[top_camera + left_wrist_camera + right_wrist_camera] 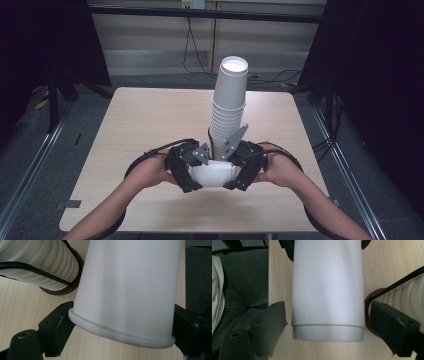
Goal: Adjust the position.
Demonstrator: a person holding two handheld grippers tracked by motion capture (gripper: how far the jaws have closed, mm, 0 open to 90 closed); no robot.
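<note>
Lower centre of the high view: one white paper cup (214, 174) lies on its side between two grippers, just above the near edge of the pale wooden table (150, 120). The left gripper (187, 172) clamps the cup's rolled rim end; in the left gripper view both black jaws press the rim on either side of the cup (127, 290). The right gripper (240, 172) sits at the cup's base end, and in the right gripper view its jaws stand a little off the cup (328, 290), a sliver of table showing on each side, so they are open around it without gripping.

Right behind the grippers, in the centre of the high view, one tall stack of nested cups (229, 105) rises and leans toward upper right, standing on a dark round base (65, 290). It crowds the space just beyond the lying cup. A black cable (32, 268) crosses the stack's ribbed side at upper left of the left gripper view.

Count: one loose cup, one stack, two grippers, two grey plates.
</note>
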